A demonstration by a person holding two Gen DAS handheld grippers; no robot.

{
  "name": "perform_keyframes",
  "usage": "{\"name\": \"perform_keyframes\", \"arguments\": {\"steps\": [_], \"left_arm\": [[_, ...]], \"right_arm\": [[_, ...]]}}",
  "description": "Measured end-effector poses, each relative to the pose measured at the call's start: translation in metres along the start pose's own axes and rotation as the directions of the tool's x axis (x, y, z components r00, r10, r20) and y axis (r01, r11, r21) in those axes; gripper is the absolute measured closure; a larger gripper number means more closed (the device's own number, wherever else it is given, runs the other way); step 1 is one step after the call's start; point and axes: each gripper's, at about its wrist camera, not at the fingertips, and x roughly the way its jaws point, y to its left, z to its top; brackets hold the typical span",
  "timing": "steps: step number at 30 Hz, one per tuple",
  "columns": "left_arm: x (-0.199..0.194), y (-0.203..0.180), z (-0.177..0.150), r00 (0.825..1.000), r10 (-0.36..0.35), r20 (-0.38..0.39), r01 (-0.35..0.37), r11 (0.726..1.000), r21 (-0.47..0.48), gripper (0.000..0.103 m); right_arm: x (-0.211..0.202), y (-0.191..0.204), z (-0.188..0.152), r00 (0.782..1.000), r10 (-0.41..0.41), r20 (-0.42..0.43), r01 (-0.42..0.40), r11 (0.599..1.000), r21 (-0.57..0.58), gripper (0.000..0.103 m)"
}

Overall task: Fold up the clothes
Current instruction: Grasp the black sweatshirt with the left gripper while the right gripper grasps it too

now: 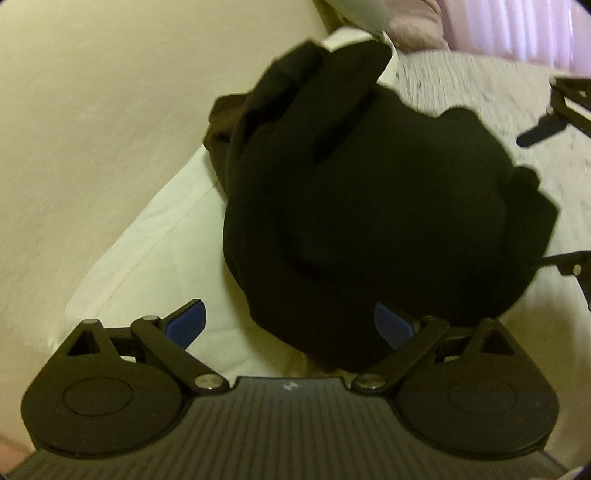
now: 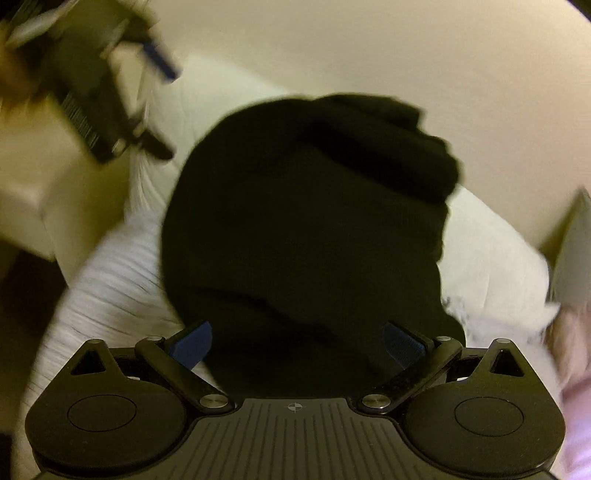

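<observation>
A black garment (image 1: 362,206) lies bunched in a mound on the white bed (image 1: 155,236), with folds piled at its far end. My left gripper (image 1: 290,326) is open at the garment's near edge, its blue pads spread wide with nothing clamped between them. In the right wrist view the same black garment (image 2: 306,229) fills the middle. My right gripper (image 2: 297,349) is open too, hovering over the garment's near part. The left gripper (image 2: 110,92) shows blurred at the upper left there, and the right gripper's fingers (image 1: 543,129) show at the right edge of the left wrist view.
A cream wall (image 1: 92,110) runs along the bed. A grey textured blanket (image 1: 480,85) covers the bed's far side, with a pinkish pillow (image 1: 410,26) and curtain beyond. A brown cloth (image 1: 218,125) peeks from under the garment. A cream box-like furniture piece (image 2: 48,199) stands at the left.
</observation>
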Motion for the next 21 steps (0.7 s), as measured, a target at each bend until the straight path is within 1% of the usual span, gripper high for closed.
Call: {"name": "perform_keyframes", "arguments": {"steps": [3, 5, 6, 7, 8, 9, 10, 11, 12, 13, 15, 17, 19, 21], "left_arm": [[0.025, 0.008, 0.002, 1.0, -0.006, 0.002, 0.006, 1.0, 0.015, 0.009], [0.04, 0.012, 0.003, 1.0, -0.024, -0.013, 0.024, 1.0, 0.008, 0.014], [0.046, 0.012, 0.004, 0.999, -0.032, -0.022, 0.032, 0.999, 0.009, 0.019], [0.051, 0.013, 0.004, 0.999, -0.045, -0.029, 0.045, 0.999, 0.009, 0.035], [0.053, 0.013, 0.004, 0.998, -0.058, -0.031, 0.058, 0.998, 0.004, 0.049], [0.053, 0.014, 0.004, 0.997, -0.073, -0.021, 0.073, 0.997, -0.011, 0.058], [0.05, 0.014, 0.004, 0.996, -0.084, -0.008, 0.083, 0.996, -0.022, 0.077], [0.044, 0.012, 0.004, 0.996, -0.083, 0.012, 0.083, 0.996, -0.028, 0.091], [0.038, 0.01, 0.003, 0.996, -0.083, 0.032, 0.084, 0.996, -0.033, 0.095], [0.03, 0.008, 0.003, 0.994, -0.089, 0.056, 0.091, 0.995, -0.037, 0.098], [0.009, 0.003, 0.003, 0.983, -0.135, 0.121, 0.14, 0.989, -0.034, 0.1], [-0.017, -0.01, 0.005, 0.967, -0.182, 0.179, 0.181, 0.983, 0.023, 0.1], [-0.047, -0.028, 0.009, 0.945, -0.229, 0.232, 0.216, 0.973, 0.084, 0.1], [-0.077, -0.05, 0.015, 0.919, -0.281, 0.278, 0.253, 0.958, 0.134, 0.101]], "right_arm": [[0.042, 0.004, 0.009, 0.999, -0.022, -0.045, 0.017, 0.994, -0.107, 0.002], [0.059, 0.004, 0.013, 0.998, -0.028, -0.062, 0.018, 0.989, -0.145, 0.002], [0.066, 0.004, 0.015, 0.997, -0.032, -0.066, 0.021, 0.988, -0.152, 0.009], [0.071, 0.003, 0.018, 0.997, -0.04, -0.072, 0.029, 0.989, -0.145, 0.027], [0.075, 0.0, 0.02, 0.995, -0.052, -0.081, 0.042, 0.991, -0.126, 0.032], [0.075, -0.003, 0.022, 0.995, -0.053, -0.086, 0.044, 0.994, -0.099, 0.035], [0.074, -0.006, 0.023, 0.995, -0.042, -0.089, 0.036, 0.997, -0.069, 0.046], [0.07, -0.01, 0.024, 0.996, -0.034, -0.086, 0.03, 0.999, -0.045, 0.054], [0.065, -0.013, 0.023, 0.996, -0.028, -0.079, 0.026, 0.999, -0.024, 0.072], [0.057, -0.019, 0.022, 0.997, -0.03, -0.068, 0.03, 1.0, 0.003, 0.085], [0.038, -0.033, 0.016, 0.998, -0.044, -0.04, 0.047, 0.996, 0.07, 0.092], [0.011, -0.05, 0.003, 0.997, -0.079, -0.012, 0.08, 0.983, 0.164, 0.094], [-0.017, -0.067, -0.01, 0.993, -0.121, 0.013, 0.113, 0.957, 0.265, 0.095], [-0.048, -0.083, -0.033, 0.985, -0.169, 0.025, 0.149, 0.921, 0.361, 0.095]]}}
